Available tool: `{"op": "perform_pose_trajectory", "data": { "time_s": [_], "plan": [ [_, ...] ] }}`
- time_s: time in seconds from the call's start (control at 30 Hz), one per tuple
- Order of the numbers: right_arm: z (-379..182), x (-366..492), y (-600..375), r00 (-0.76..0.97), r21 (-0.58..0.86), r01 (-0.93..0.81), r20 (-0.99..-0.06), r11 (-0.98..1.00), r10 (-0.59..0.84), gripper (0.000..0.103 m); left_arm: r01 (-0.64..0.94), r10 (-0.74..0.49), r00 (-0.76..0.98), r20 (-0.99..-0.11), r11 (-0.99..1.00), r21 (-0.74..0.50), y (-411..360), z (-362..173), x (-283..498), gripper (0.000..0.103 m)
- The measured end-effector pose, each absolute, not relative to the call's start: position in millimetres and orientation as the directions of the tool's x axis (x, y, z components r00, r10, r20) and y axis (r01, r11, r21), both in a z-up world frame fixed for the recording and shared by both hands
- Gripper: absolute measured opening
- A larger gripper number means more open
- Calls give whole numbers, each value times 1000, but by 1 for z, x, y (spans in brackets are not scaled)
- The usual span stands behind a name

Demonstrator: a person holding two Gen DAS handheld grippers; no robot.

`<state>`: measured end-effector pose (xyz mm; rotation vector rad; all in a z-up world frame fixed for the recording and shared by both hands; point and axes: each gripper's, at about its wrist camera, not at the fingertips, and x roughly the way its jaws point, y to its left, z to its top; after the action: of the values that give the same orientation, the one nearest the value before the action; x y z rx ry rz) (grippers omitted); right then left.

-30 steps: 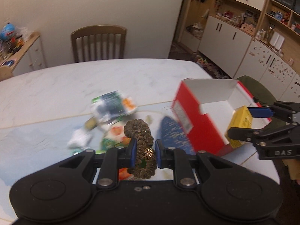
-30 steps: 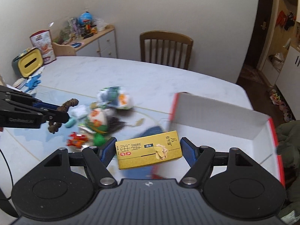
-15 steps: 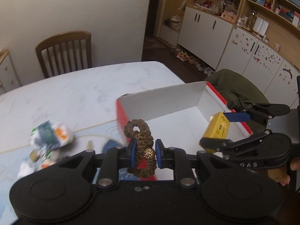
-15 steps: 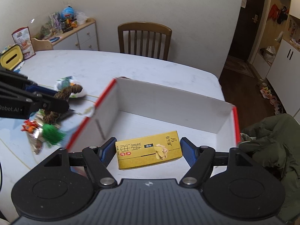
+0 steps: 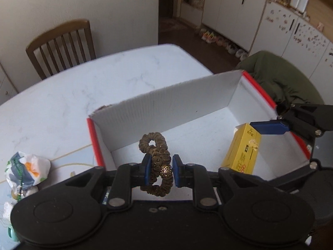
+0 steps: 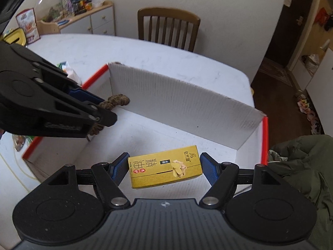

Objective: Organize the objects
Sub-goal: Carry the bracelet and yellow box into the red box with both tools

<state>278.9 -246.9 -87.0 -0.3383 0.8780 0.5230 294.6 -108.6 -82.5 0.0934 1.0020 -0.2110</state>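
Observation:
An open cardboard box [image 5: 177,108] with white inside walls and red outer edges stands on the marble table [image 5: 62,104]. My left gripper [image 5: 159,170] is shut on a brown scrunchie [image 5: 155,145] and holds it over the box's left end. From the right wrist view, the left gripper [image 6: 104,109] and scrunchie [image 6: 117,100] hang just inside the box [image 6: 187,108]. My right gripper [image 6: 164,166] is shut on a yellow carton [image 6: 166,169] lengthwise, above the box floor near its right end. The carton [image 5: 243,152] stands tilted in the left wrist view.
A crumpled printed packet [image 5: 27,170] and small items lie on the table left of the box. A wooden chair [image 6: 168,27] stands at the far side. A green jacket [image 6: 299,166] drapes a chair at the right. A cluttered sideboard [image 6: 83,18] sits far left.
Both grippers have swung right, away from the pile of small items, and now hold the scrunchie and the yellow carton over the inside of the box. Neither grip has changed.

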Motion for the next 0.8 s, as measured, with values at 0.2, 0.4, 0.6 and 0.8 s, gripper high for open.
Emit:
{"op": "perform_pose_trajectory", "data": {
  "time_s": [0.2, 0.4, 0.6, 0.8],
  "plan": [
    [-109, 303, -239, 481, -70, -590, -831, 804, 280, 74, 191, -85, 479, -874, 982, 9, -115, -109, 318, 20],
    [-128, 322, -234, 395, -34, -617, -877, 786, 273, 74, 154, -56, 428, -902, 988, 11, -115, -129, 336, 20],
    [-139, 330, -229, 298, -2, -625, -925, 780, 236, 74, 148, -51, 368, -928, 989, 4, -116, -141, 345, 22],
    [-145, 333, -222, 267, -18, -626, -944, 780, 193, 74, 143, -60, 328, -943, 990, -14, -114, -150, 351, 25]
  ]
}}
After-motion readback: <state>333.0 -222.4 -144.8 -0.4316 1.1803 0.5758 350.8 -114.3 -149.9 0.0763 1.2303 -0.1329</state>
